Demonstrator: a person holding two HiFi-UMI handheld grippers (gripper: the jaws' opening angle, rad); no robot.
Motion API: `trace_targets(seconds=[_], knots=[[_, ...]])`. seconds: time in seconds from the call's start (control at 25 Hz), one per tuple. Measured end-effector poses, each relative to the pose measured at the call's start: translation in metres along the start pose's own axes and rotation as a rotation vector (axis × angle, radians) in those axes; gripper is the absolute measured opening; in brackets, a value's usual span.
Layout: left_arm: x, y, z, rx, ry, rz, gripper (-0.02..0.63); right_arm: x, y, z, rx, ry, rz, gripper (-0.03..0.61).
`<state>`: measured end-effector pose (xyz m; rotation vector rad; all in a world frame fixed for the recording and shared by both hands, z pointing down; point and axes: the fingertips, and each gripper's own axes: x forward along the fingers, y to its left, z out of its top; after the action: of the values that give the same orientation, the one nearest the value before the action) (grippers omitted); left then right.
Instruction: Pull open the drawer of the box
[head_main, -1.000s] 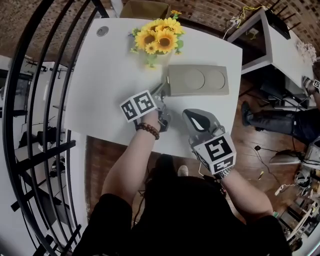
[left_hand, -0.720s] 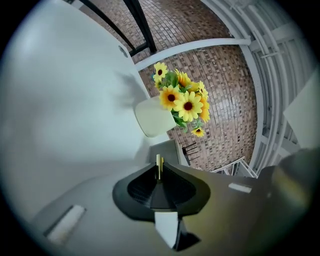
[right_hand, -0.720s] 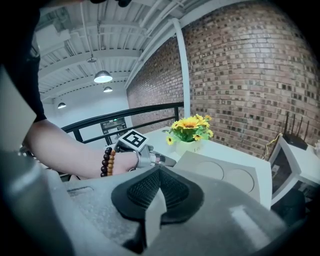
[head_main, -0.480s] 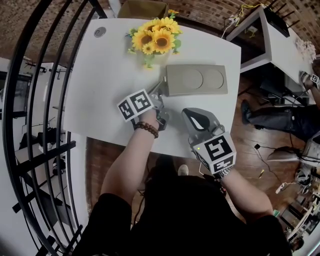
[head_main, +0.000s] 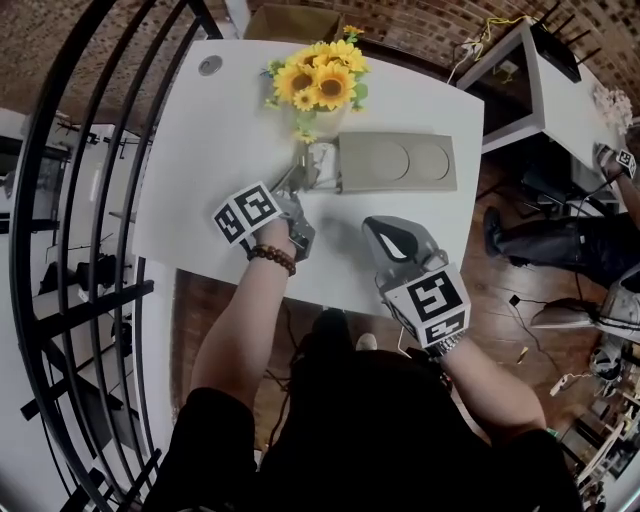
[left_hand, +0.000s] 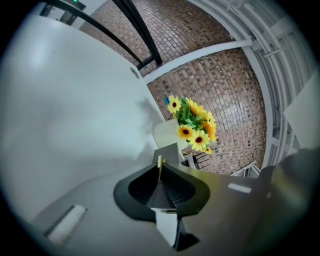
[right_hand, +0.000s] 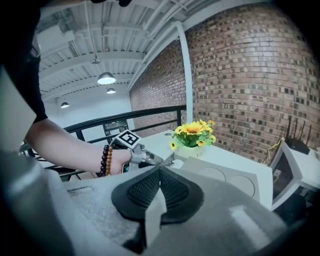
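A flat grey-beige box (head_main: 395, 162) with two round marks on its lid lies on the white table (head_main: 215, 140). Its drawer (head_main: 321, 161) sticks out of the left end, showing a pale inside. My left gripper (head_main: 297, 170) is shut on the drawer's small yellowish handle (left_hand: 159, 161), which shows between the pads in the left gripper view. My right gripper (head_main: 380, 228) hovers near the table's front edge, below the box, with its pads (right_hand: 150, 186) pressed together and nothing held. From the right gripper view, the left gripper (right_hand: 150, 159) meets the drawer (right_hand: 184, 154) beside the box (right_hand: 227, 177).
A vase of sunflowers (head_main: 318, 82) stands just behind the drawer. A black railing (head_main: 60, 200) curves along the left. The table's front edge runs close below the grippers. A white desk (head_main: 540, 80) and a person's legs (head_main: 560, 240) are at the right.
My left gripper closed on the drawer's handle and moved left, drawing the drawer out of the box. The right gripper has stayed in place.
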<state>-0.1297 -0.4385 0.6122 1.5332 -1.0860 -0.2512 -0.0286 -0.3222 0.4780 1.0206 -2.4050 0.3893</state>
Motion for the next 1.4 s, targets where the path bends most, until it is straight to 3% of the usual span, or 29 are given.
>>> trace_targets(seconds=[0.8,1.4], knots=[[-0.046,0.043,0.054,-0.027,-0.128,0.066,0.044,0.000,0.011,0.009,-0.031,-0.011,0.001,-0.008],[-0.055,0.051,0.062,-0.018,-0.156,0.085,0.046,-0.003,0.020,0.010,-0.039,-0.004,-0.001,-0.008]])
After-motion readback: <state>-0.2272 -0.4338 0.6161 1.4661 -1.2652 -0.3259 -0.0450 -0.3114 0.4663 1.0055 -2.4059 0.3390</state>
